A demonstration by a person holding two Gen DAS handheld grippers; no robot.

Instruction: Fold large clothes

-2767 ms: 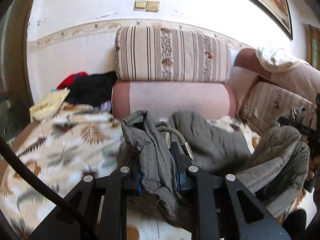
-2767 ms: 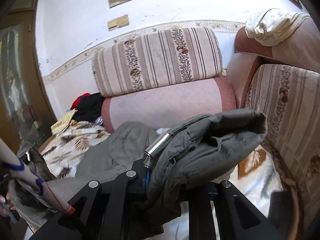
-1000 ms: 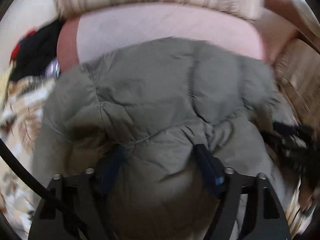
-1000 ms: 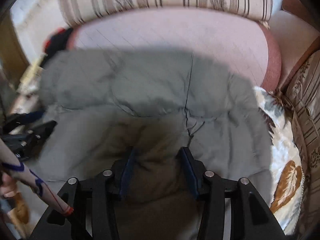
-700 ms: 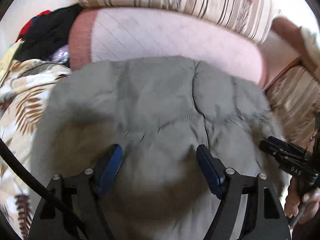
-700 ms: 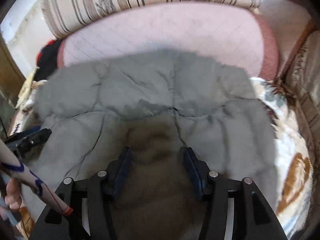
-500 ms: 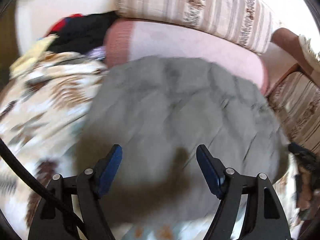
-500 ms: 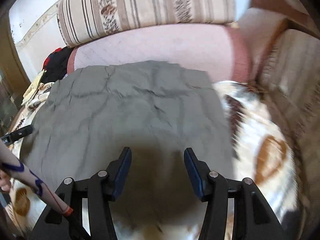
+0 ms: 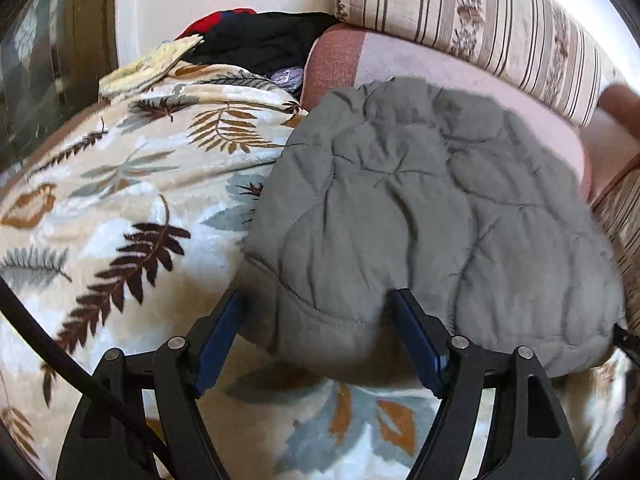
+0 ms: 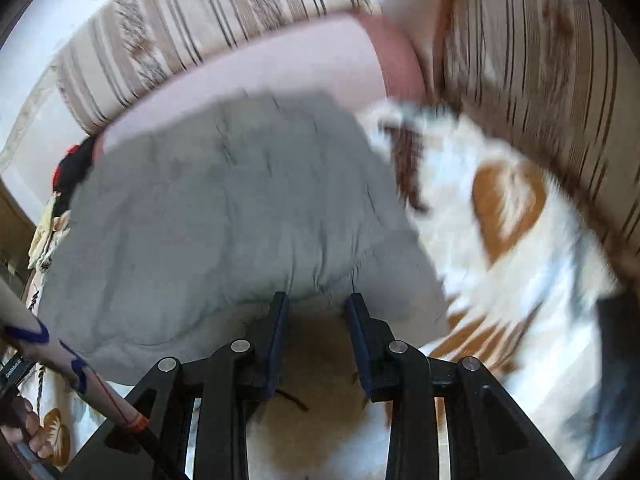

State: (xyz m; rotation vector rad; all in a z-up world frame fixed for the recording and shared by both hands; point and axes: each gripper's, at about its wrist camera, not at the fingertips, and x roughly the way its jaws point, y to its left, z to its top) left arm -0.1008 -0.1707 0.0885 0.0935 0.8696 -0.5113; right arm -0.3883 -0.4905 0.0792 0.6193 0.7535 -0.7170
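Leaf-print blanket (image 9: 120, 208) carries the grey jacket (image 9: 420, 208); left tool (image 9: 316, 312) gapes, right tool (image 10: 316, 304) has been narrowing, empty.

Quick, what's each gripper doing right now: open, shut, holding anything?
Left gripper: open, straddling the near edge of the grey jacket, not clamping it.
Right gripper: open, jaws just been closing, nothing gripped between them.

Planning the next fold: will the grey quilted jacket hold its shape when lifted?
Probably not. The grey quilted jacket looks puffy and soft, with rumpled seams, so it would likely sag. Its padding may spring folds open. It seems bulky rather than heavy.
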